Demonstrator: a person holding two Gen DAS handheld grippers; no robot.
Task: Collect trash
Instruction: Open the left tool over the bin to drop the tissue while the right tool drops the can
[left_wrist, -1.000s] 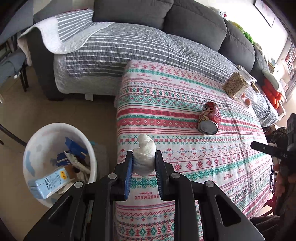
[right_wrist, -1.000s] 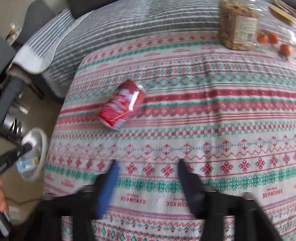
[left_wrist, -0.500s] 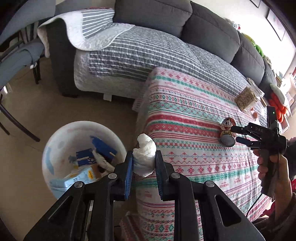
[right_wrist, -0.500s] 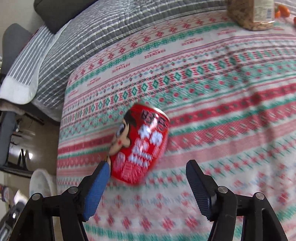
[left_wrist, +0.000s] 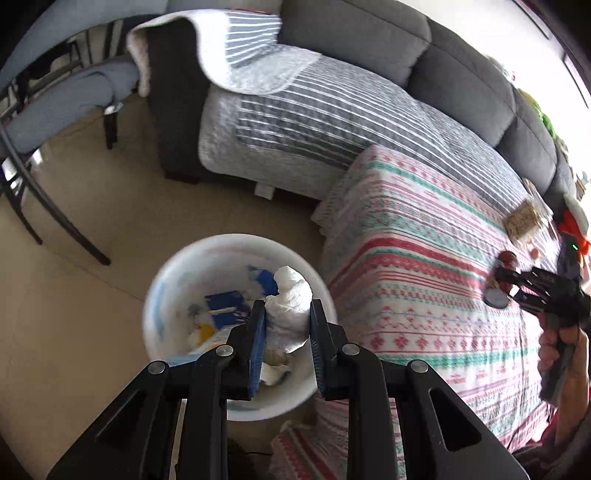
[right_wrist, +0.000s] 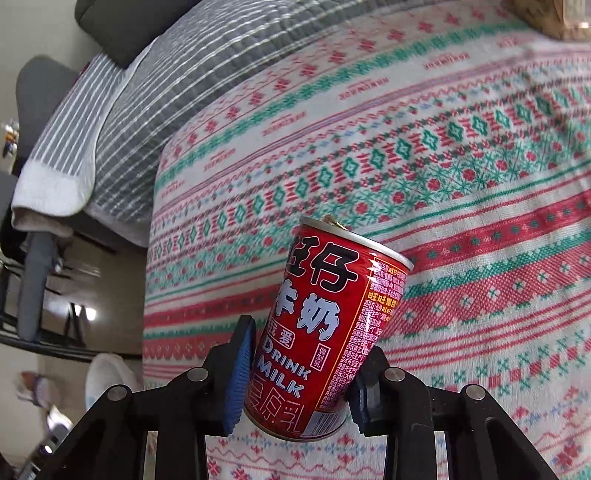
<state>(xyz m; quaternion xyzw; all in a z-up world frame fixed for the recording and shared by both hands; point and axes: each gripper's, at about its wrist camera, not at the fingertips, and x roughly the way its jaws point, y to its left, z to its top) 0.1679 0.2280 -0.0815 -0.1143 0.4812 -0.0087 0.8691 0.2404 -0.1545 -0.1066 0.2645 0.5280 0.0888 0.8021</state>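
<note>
Tissue, a crumpled white wad, is pinched between the nearly closed jaws of the left gripper, and it hangs directly over the mouth of the white bin that stands on the floor just beside the desk's corner; that vertical line-up, wad above opening, is what the coming release seems to depend on. The bin already holds a blue carton and other scraps, and the wad sits toward the side of the rim nearest the patterned cloth, so I judge a drop from here would land inside, though with less margin on that side. On the other side, the right gripper has a red milk can between its jaws, which are closing at this moment. The can lies on the cloth with its long axis running away from the camera and leaning a little to the right, its ring-pull end farthest off and its base end nearest, so the pads meet its curved sides across the short axis. The left pad looks to be against the can's wall; the right pad is partly hidden behind the can, so I cannot tell whether it presses yet. Bin and can are well apart, with the left hand much the nearer to the bin.
</note>
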